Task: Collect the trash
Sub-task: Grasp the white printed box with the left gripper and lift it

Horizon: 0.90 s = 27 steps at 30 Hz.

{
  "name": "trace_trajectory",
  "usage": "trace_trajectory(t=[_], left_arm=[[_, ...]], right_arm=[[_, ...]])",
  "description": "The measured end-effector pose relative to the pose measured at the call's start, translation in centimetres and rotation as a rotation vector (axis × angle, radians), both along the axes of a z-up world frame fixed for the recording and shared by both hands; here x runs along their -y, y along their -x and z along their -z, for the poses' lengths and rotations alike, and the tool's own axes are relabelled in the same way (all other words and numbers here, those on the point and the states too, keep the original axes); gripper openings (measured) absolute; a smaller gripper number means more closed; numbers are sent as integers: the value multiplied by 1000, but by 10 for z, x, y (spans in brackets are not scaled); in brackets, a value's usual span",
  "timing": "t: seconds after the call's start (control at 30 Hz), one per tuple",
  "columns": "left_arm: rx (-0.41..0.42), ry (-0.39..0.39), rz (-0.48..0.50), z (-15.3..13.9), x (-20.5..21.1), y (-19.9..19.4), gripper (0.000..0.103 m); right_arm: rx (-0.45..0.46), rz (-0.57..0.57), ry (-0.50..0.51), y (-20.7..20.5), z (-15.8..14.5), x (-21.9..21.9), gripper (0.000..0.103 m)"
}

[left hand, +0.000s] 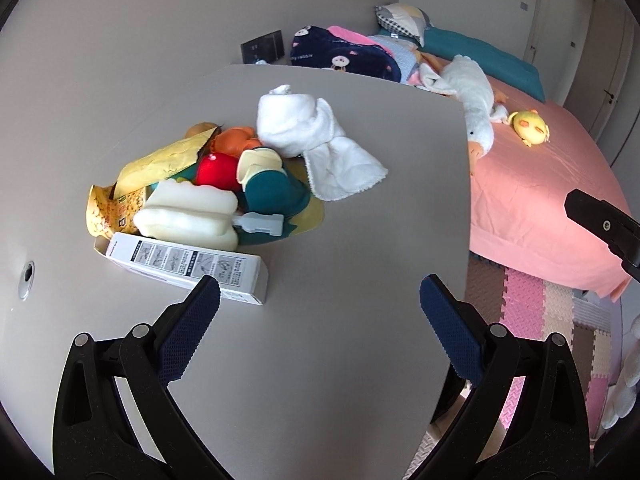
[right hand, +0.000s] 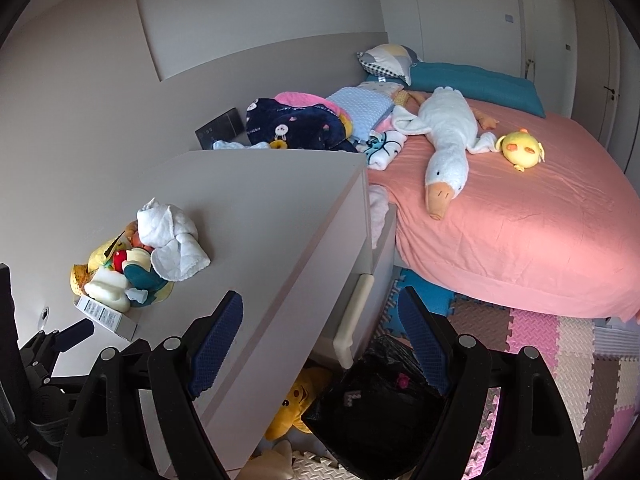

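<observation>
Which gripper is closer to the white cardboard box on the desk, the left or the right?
Left. The left gripper hangs open just over the white box, one pad at its near edge. The right gripper is open beyond the desk edge, above the black bag.

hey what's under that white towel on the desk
The white towel lies over the pile's far side, on an orange toy and a teal item. Whatever else it covers is hidden.
</observation>
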<state>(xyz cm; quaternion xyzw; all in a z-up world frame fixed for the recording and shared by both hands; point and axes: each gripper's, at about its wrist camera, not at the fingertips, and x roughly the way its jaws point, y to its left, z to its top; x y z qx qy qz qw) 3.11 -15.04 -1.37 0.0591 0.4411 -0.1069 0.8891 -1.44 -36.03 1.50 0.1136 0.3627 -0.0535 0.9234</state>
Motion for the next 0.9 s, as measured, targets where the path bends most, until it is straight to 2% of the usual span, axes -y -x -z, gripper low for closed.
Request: trace_trajectory(t=[0.3, 0.57, 0.77, 0.9], left_arm=[[-41, 36, -178, 10, -42, -36, 97], [-55, 5, -229, 23, -63, -50, 93], [-91, 54, -258, 32, -88, -57, 83], [-93, 88, -272, 35, -107, -56, 63]], right_arm=[[17, -61, -12, -26, 0, -19, 80], [12, -81, -24, -47, 6, -29, 80], [8, -112, -22, -60, 8, -45, 80], [4, -132, -13, -67, 9, -56, 80]])
